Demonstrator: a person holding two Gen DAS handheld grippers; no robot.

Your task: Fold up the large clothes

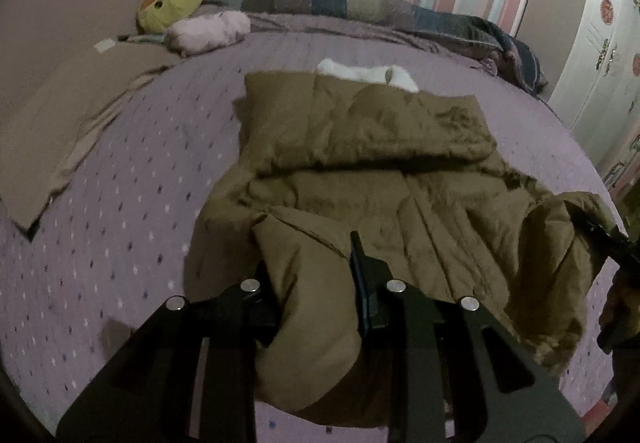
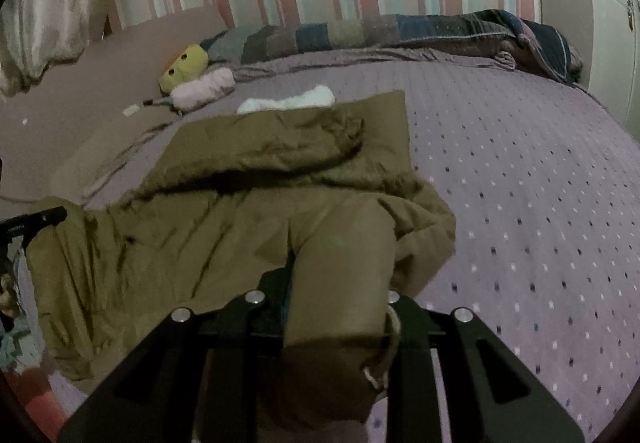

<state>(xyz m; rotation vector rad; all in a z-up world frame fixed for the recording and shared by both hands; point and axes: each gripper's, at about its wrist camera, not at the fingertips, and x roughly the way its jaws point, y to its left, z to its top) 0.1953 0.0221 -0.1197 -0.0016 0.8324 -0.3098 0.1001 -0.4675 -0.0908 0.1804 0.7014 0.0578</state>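
An olive-brown padded jacket [image 1: 360, 147] lies on the purple dotted bedspread [image 1: 120, 223], its far half folded flat and a white furry piece [image 1: 368, 75] showing behind it. My left gripper [image 1: 312, 263] is shut on the jacket's near edge, with a thick fold of cloth lifted between the fingers. My right gripper [image 2: 340, 275] is shut on the other near corner of the jacket [image 2: 240, 183], where a drawcord [image 2: 390, 347] hangs by the right finger. Each gripper shows at the edge of the other's view: the right gripper [image 1: 600, 235] and the left gripper [image 2: 36, 221], both holding raised cloth.
A yellow plush toy [image 1: 170, 5] and a pink plush [image 1: 208, 31] lie at the far left by a tan sheet [image 1: 60, 83]. A patchwork blanket [image 1: 360, 3] runs along the striped wall. A white wardrobe [image 1: 600, 63] stands on the right. Bare bedspread [image 2: 520, 183] lies right of the jacket.
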